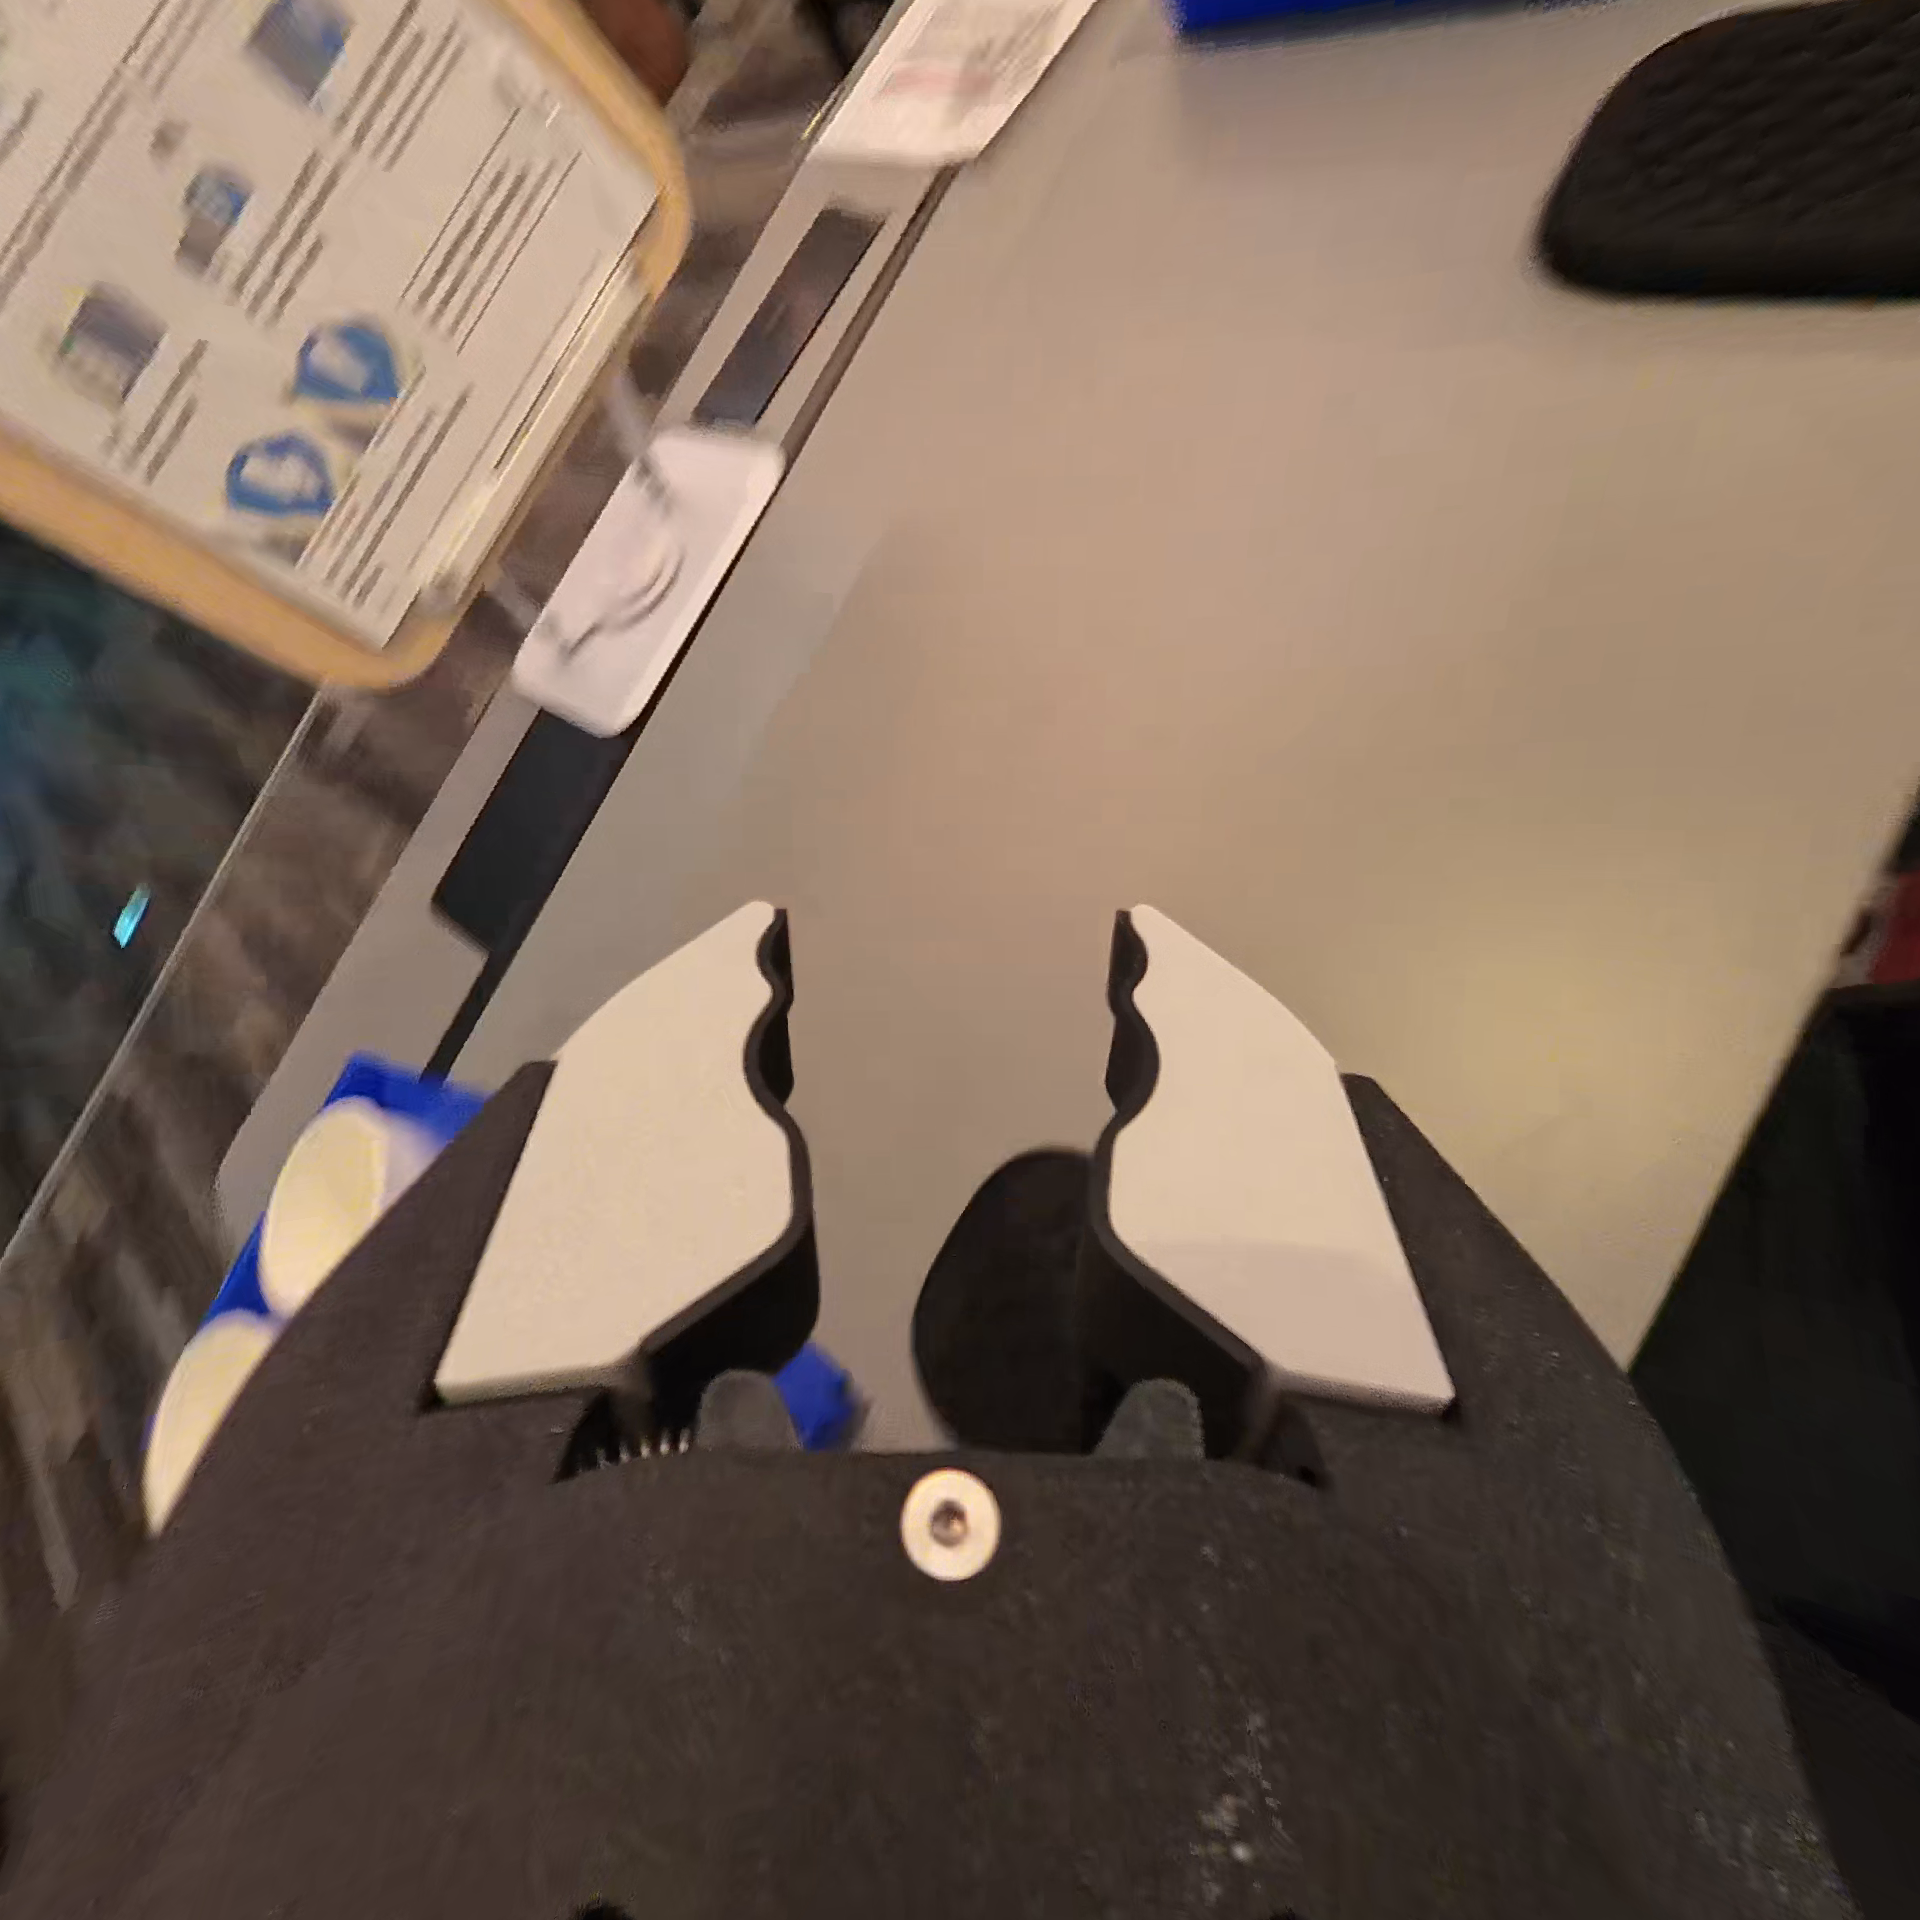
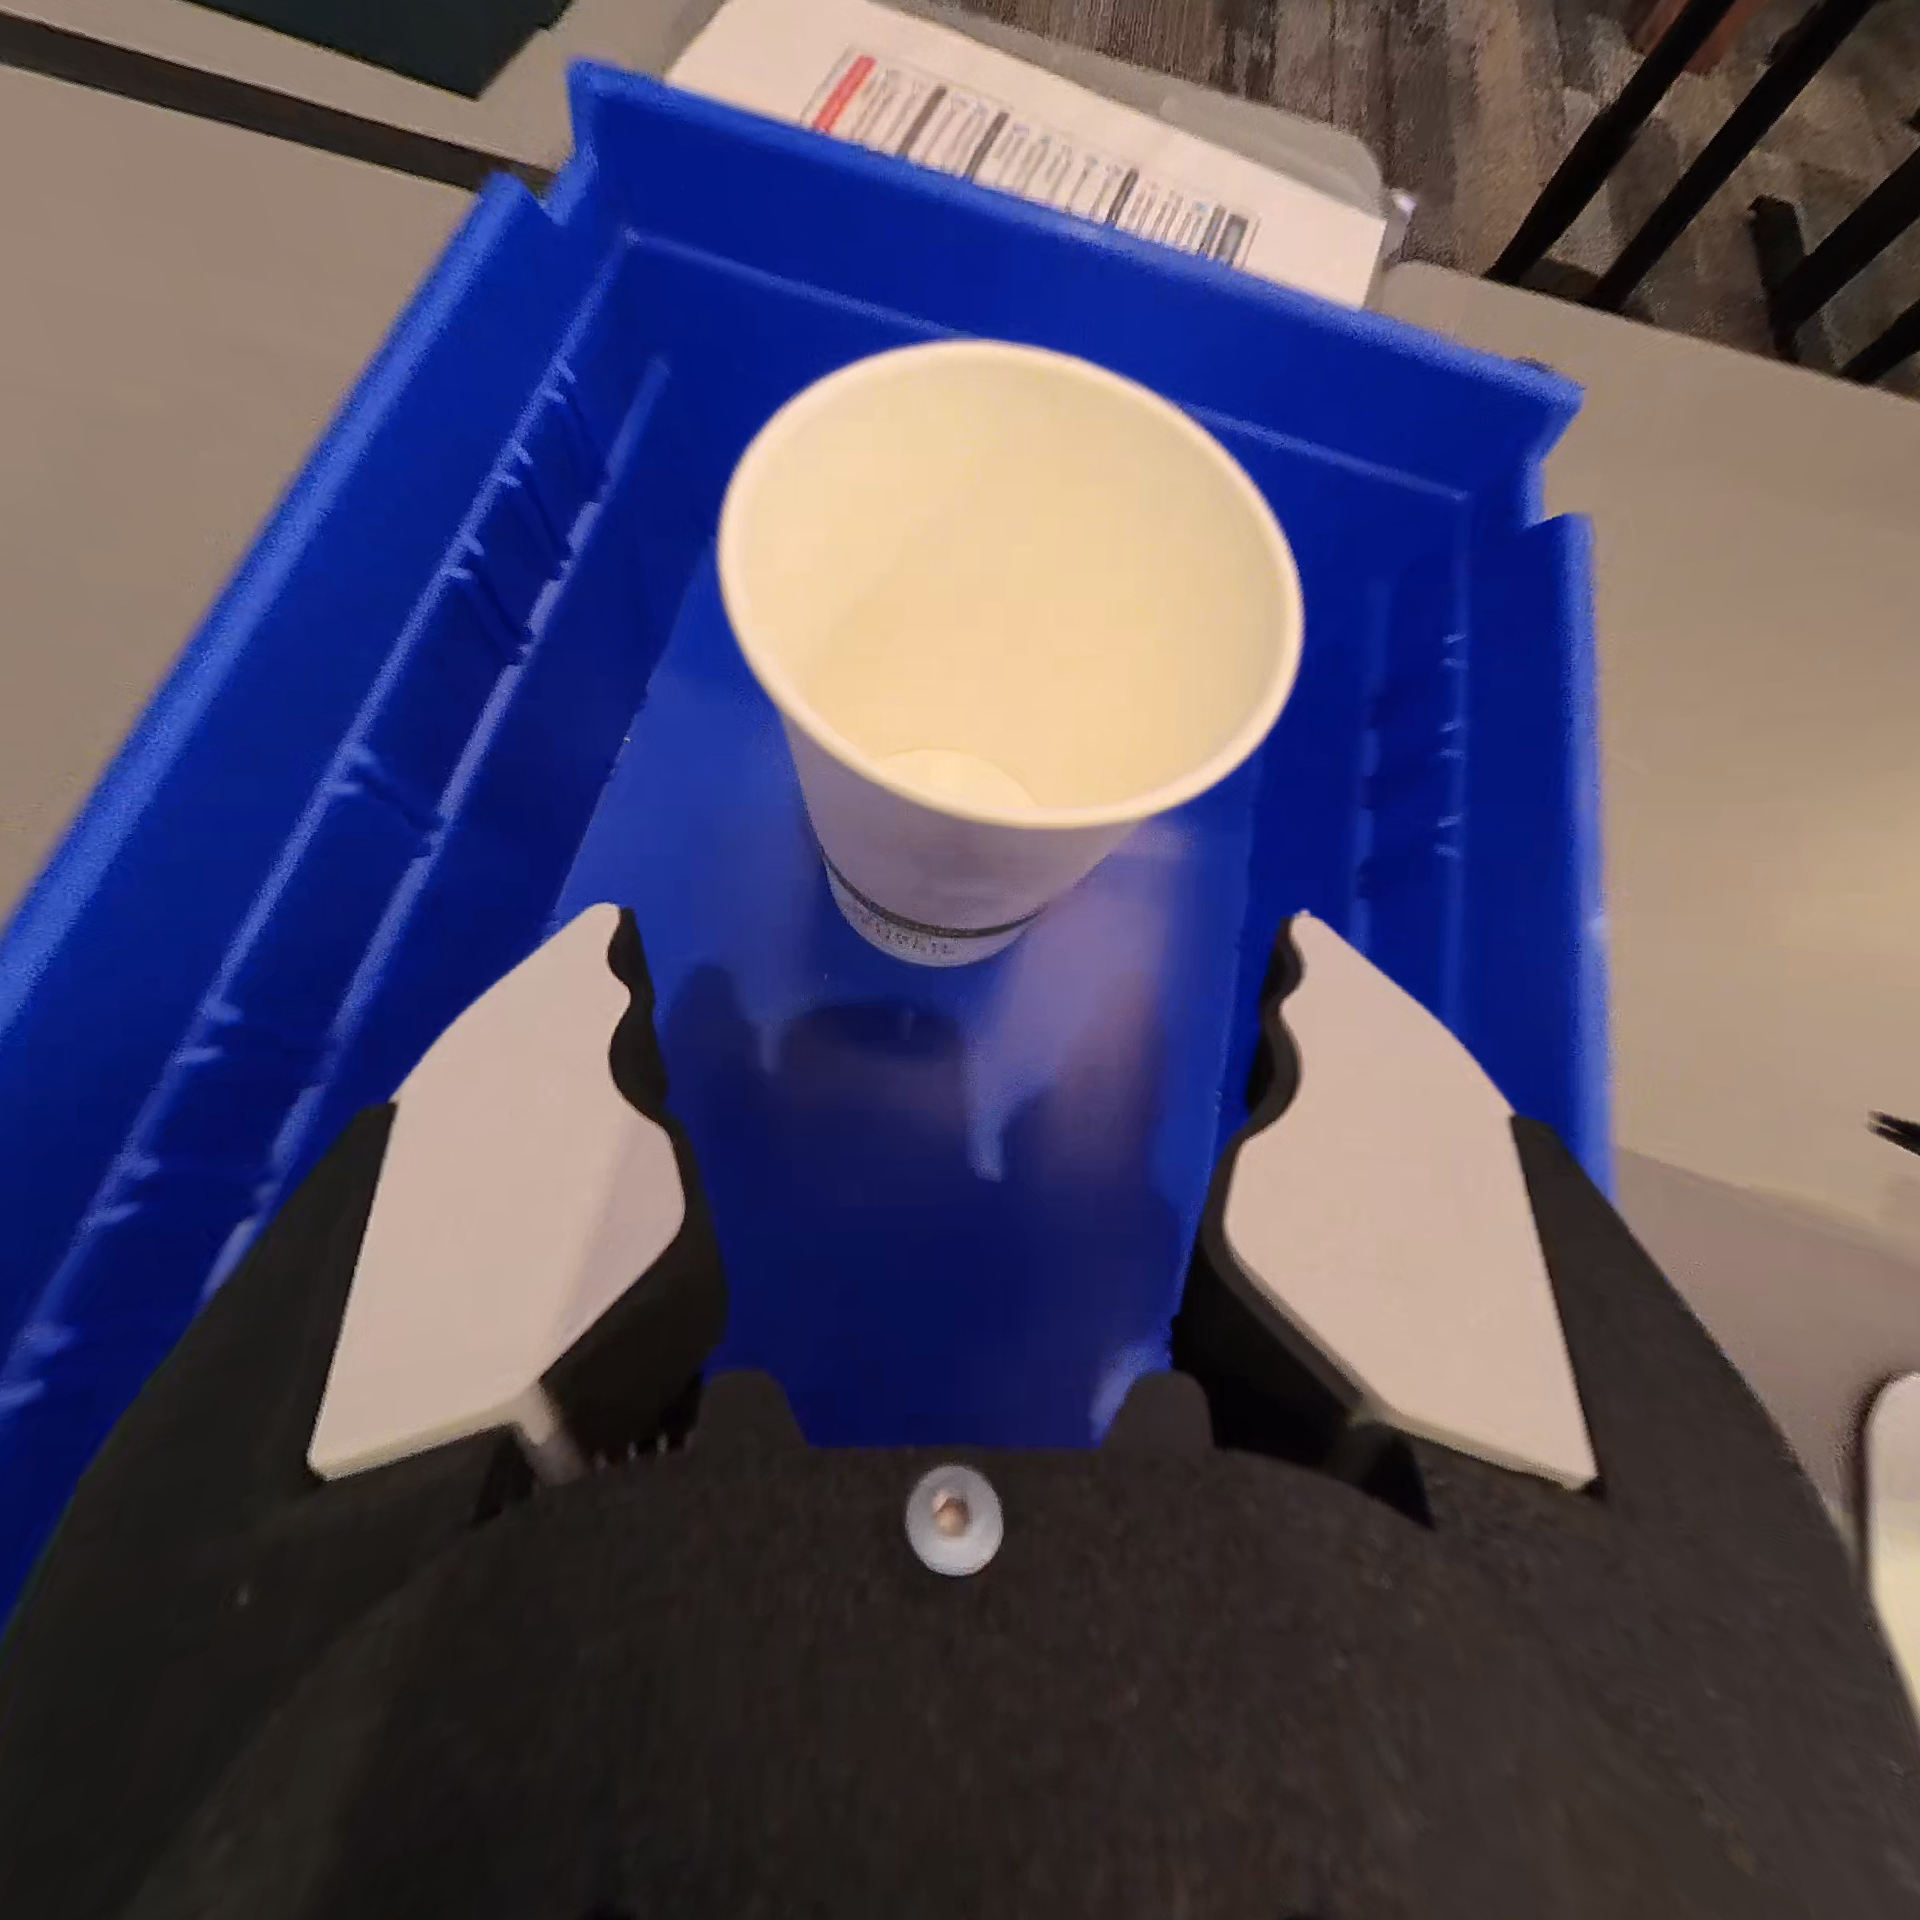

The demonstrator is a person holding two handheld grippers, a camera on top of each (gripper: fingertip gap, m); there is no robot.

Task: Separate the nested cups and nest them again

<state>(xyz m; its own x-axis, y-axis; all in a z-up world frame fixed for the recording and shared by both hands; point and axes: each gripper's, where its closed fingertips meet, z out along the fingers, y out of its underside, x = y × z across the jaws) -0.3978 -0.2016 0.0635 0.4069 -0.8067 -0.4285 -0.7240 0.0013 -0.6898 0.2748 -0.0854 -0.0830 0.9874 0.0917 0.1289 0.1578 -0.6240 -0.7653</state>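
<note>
**Both grippers empty; cups apart, as far as we can tell**

In the right wrist view, nearest to us, the right gripper fills the lower frame with its jaws spread wide and nothing between them. Just past the fingertips, at mid-frame, a paper cup stands upright on the floor of the blue bin, mouth up. Its inside looks bare, so we judge no second cup sits in it. The gripper hangs over the near part of the bin, close to the cup but not touching it. Beyond the bin, at the top of the frame, lies a printed sheet.

In the left wrist view, the left gripper is also open, more narrowly, and holds nothing; it points out over the bare table. At the lower left of that frame, half hidden behind the gripper body, two pale rounded shapes show against a corner of blue. We take them for cups in the bin, but blur keeps us from saying how they lie.

We judge the separating done or nearly so, with the nesting left to do: neither gripper has a cup in hand.

Only the right view shows the standing cup and the bin's inside. Only the left view shows the pale shapes, plus, farther off, a framed sheet at the upper left and a dark object at the upper right.
</note>
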